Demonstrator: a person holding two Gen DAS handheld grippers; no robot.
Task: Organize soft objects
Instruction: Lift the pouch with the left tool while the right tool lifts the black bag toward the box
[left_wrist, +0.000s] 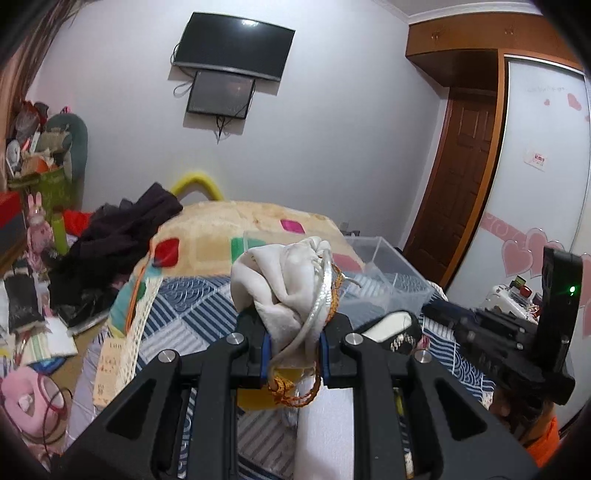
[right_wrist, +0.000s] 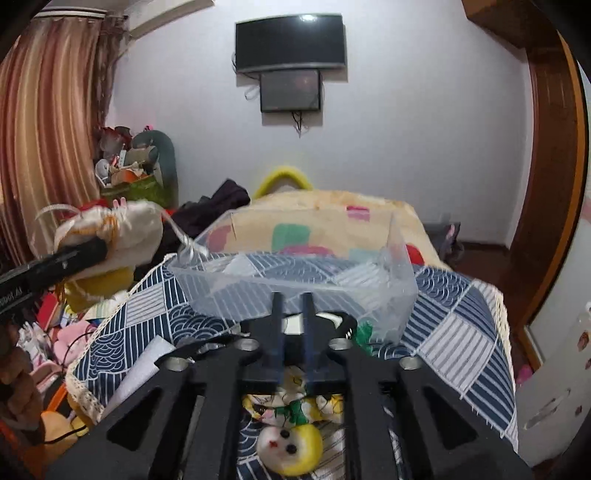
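My left gripper (left_wrist: 294, 332) is shut on a white drawstring pouch (left_wrist: 284, 280) with silver ribbon and orange cord, held up above the bed; the pouch also shows in the right wrist view (right_wrist: 125, 229), left of the bin. A clear plastic bin (right_wrist: 295, 273) sits on the blue-and-white patterned bedspread (right_wrist: 454, 325); it also shows in the left wrist view (left_wrist: 384, 273). My right gripper (right_wrist: 293, 306) has its jaws a little apart with nothing between them, just in front of the bin. A small yellow-and-white plush doll (right_wrist: 291, 446) lies on the bed under the right gripper.
A beige blanket with coloured squares (left_wrist: 236, 229) covers the far bed, with dark clothes (left_wrist: 122, 236) piled at its left. Clutter and plush toys (left_wrist: 26, 402) fill the floor to the left. A wardrobe (left_wrist: 546, 177) and door stand right.
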